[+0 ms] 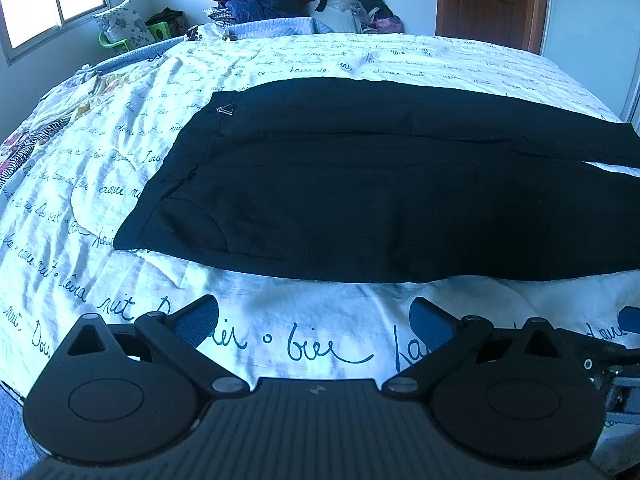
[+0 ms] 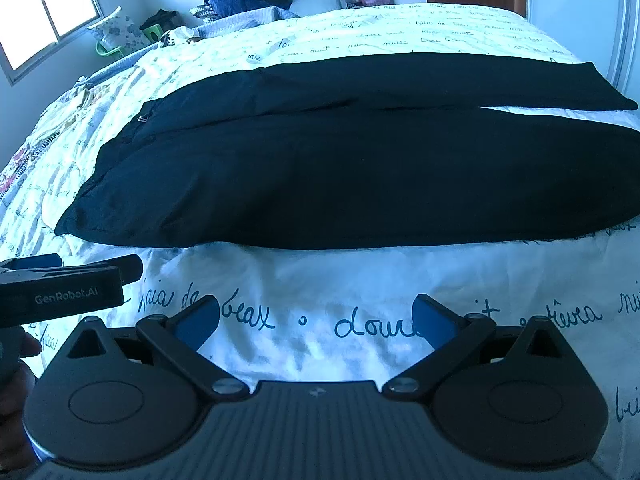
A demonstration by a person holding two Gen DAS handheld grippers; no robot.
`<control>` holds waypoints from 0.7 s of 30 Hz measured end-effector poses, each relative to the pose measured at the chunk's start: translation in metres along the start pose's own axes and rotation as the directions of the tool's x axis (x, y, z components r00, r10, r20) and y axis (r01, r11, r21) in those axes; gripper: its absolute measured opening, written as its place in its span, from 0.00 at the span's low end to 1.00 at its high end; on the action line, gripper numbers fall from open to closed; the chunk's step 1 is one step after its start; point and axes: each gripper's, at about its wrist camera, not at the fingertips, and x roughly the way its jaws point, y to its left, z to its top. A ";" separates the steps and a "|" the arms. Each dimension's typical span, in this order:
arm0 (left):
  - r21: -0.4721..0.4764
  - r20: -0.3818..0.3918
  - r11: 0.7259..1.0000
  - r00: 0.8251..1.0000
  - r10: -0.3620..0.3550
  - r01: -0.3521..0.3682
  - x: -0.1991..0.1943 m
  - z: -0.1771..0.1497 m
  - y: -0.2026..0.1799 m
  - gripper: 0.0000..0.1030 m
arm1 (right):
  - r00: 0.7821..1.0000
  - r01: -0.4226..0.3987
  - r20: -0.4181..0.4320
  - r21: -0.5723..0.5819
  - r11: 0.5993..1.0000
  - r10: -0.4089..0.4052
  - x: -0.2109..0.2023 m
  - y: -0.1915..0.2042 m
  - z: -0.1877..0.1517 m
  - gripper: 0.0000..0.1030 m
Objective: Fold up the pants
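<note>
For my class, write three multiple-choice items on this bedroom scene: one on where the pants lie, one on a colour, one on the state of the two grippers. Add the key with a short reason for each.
1. Where do the pants lie?
A. On the floor by the door
B. Spread flat on the bedspread
C. On the heap of clothes beyond the bed

2. What colour is the handwriting printed on the bedspread?
A. Red
B. Yellow
C. Dark blue

3. How do the left gripper and right gripper stand?
A. Both open, holding nothing
B. Both shut on the pants
C. Left shut on the waistband, right open

Key:
1 B, the dark pants lie lengthwise on the bedspread, legs side by side.
2 C, the script lines read dark blue on white cloth.
3 A, each wrist view shows its blue pads wide apart over bare bedspread, short of the pants.
</note>
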 end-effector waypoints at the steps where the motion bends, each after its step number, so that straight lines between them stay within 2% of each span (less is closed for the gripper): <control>1: 0.000 0.000 1.000 1.000 0.000 0.000 0.000 0.000 0.000 0.99 | 1.000 0.001 0.001 0.001 1.000 -0.001 0.000 0.000 0.000 1.00; 7: -0.004 0.011 1.000 1.000 0.001 -0.001 0.001 0.002 0.003 0.99 | 1.000 -0.022 -0.011 -0.022 1.000 0.022 0.002 -0.002 0.009 1.00; 9: -0.018 0.045 1.000 0.999 0.008 -0.007 -0.001 0.007 0.010 0.99 | 0.997 -0.070 0.026 -0.047 0.996 0.071 -0.002 -0.003 0.024 1.00; 10: -0.024 0.057 1.000 0.998 0.017 -0.016 -0.001 0.011 0.013 0.99 | 0.991 -0.104 0.072 -0.071 0.992 0.109 -0.007 -0.003 0.035 1.00; 12: -0.050 0.084 0.998 0.996 0.042 -0.038 0.000 0.021 0.023 0.99 | 0.960 -0.179 0.189 -0.155 0.972 0.207 -0.017 -0.003 0.055 1.00; 13: -0.065 0.090 0.997 0.994 0.054 -0.048 0.001 0.027 0.027 0.99 | 0.932 -0.206 0.251 -0.220 0.953 0.260 -0.019 -0.003 0.066 1.00; 14: -0.082 0.096 0.995 0.994 0.061 -0.053 0.003 0.032 0.032 0.99 | 0.906 -0.208 0.299 -0.298 0.932 0.298 -0.017 0.000 0.078 1.00; 15: -0.105 0.103 0.993 0.993 0.062 -0.052 0.006 0.039 0.040 0.99 | 0.896 -0.186 0.319 -0.362 0.913 0.309 -0.011 0.005 0.090 1.00; 17: -0.142 0.112 0.989 0.992 0.062 -0.046 0.011 0.051 0.052 0.98 | 0.908 -0.144 0.293 -0.453 0.880 0.300 0.011 0.015 0.115 1.00; 18: -0.151 0.116 0.988 0.992 0.051 -0.033 0.013 0.059 0.057 0.97 | 0.913 -0.153 0.266 -0.483 0.862 0.311 0.025 0.019 0.130 1.00; 21: -0.194 0.113 0.980 0.992 0.062 -0.040 0.023 0.076 0.074 0.97 | 0.902 -0.255 0.182 -0.508 0.823 0.392 0.067 0.025 0.176 1.00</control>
